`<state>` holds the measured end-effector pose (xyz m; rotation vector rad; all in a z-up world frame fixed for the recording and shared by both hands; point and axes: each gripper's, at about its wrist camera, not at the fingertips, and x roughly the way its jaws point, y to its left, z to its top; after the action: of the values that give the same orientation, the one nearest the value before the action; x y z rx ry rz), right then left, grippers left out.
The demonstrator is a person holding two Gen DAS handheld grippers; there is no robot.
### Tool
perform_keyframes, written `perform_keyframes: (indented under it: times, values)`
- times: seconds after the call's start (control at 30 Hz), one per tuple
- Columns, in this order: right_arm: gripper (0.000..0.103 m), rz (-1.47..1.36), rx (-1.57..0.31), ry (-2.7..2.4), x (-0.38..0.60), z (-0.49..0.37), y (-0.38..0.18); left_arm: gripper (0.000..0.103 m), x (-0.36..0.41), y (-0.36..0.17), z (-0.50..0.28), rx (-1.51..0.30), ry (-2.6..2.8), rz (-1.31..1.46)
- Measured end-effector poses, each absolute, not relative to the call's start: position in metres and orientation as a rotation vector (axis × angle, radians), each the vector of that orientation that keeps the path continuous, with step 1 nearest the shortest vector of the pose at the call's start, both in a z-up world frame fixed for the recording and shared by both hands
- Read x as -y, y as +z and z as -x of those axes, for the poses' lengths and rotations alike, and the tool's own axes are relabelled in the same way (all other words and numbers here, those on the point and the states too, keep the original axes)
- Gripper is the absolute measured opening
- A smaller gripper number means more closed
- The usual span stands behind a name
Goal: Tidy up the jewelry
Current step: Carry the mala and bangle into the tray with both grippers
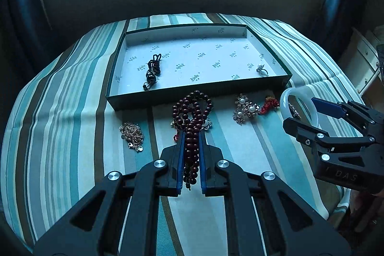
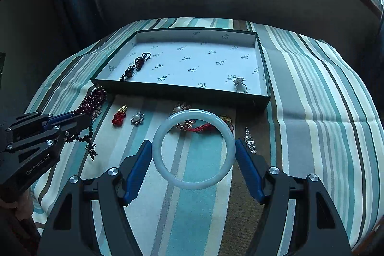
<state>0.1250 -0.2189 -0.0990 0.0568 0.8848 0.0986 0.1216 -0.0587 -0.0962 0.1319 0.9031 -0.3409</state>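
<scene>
My left gripper [image 1: 191, 136] is shut on a dark red bead necklace [image 1: 192, 112] just in front of the shallow green box [image 1: 192, 95]; it also shows in the right wrist view [image 2: 74, 115]. My right gripper [image 2: 194, 143] is shut on a pale white bangle [image 2: 168, 178], held above the striped cloth. The bangle also shows in the left wrist view [image 1: 286, 109]. The box [image 2: 182, 92] holds a black beaded pendant [image 1: 152, 71] at its left and a silver ring [image 1: 261, 70] at its right front corner.
Loose pieces lie on the striped cloth [image 1: 60, 112] in front of the box: a gold chain pile [image 1: 132, 136], a pearl brooch [image 1: 244, 109], a red knotted charm [image 2: 119, 117], a pearl flower pin [image 2: 137, 118], a red cord bracelet [image 2: 204, 127], a crystal earring [image 2: 250, 143].
</scene>
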Motion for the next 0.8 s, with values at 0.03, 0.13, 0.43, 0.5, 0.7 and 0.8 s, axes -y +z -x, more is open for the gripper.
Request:
perform_keyframes:
  times: [0.03,0.13,0.43,0.5,0.7,0.8]
  values:
    - [0.070,-0.061,-0.876,0.099,0.220,-0.133,-0.096,0.010,0.061,-0.094,-0.129,-0.893,-0.344,-0.132]
    - [0.070,-0.061,-0.841,0.100,0.220,-0.157,-0.087,0.010,0.071,-0.091,-0.153,-0.871,-0.349,-0.134]
    - [0.070,-0.065,-0.849,0.103,0.218,-0.232,-0.104,0.010,0.093,-0.104,-0.229,-0.865,-0.355,-0.114]
    - [0.070,-0.066,-0.871,0.101,0.219,-0.245,-0.115,0.010,0.094,-0.113,-0.242,-0.878,-0.351,-0.109]
    - [0.070,-0.050,-0.919,0.107,0.218,-0.270,-0.139,0.010,0.094,-0.139,-0.270,-0.922,-0.349,-0.095]
    - [0.070,-0.038,-0.935,0.105,0.216,-0.276,-0.146,0.010,0.093,-0.147,-0.275,-0.938,-0.352,-0.099]
